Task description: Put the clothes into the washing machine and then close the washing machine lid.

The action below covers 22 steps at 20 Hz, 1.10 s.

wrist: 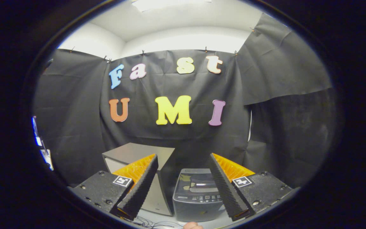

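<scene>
Small dark grey toy washing machine (pixel 197 194) sits on white counter (pixel 157 219), between and just beyond jaws, control panel facing us. Lid looks down; can't tell if clothes inside. Grey box cabinet (pixel 138 152) just beside it, behind one finger. Black gripper with orange-backed fingers (pixel 183 186): jaws wide apart, holding nothing, held back from machine, guess lining up approach.

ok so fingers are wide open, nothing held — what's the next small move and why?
Probably tilt the gripper down to find the clothes. Its fingers stand wide apart, pressing on nothing, and the washing machine sits beyond them beside a grey box. The machine's lid looks to be down, though that is hard to tell, so it may need lifting before anything goes in.
</scene>
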Tool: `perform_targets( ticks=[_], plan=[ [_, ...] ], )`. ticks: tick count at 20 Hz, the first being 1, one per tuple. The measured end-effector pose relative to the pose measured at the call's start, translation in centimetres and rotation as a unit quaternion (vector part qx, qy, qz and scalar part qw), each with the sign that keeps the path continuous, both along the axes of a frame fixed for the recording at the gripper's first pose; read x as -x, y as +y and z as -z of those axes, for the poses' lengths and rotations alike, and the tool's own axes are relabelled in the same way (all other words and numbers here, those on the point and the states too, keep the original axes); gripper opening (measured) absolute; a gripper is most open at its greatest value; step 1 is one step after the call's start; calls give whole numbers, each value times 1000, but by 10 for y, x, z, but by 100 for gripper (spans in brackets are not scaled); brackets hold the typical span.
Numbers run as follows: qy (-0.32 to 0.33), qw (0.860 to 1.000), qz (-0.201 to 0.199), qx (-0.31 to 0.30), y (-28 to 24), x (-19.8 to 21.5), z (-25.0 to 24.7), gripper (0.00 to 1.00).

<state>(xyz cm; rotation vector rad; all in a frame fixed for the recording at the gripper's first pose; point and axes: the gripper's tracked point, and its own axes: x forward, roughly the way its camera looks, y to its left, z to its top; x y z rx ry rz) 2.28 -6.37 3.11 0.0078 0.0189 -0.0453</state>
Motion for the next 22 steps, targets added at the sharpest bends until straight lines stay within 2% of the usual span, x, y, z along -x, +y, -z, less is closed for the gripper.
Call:
perform_targets(
  ticks=[3, 10, 22],
  plan=[
    [2, 1000, -30, 3, 2, 28, 3, 100],
    [1, 998, -63, 2, -5, 71, 11, 100],
    [6, 997, -81, 16, -15, 86, 16, 100]
  ],
)
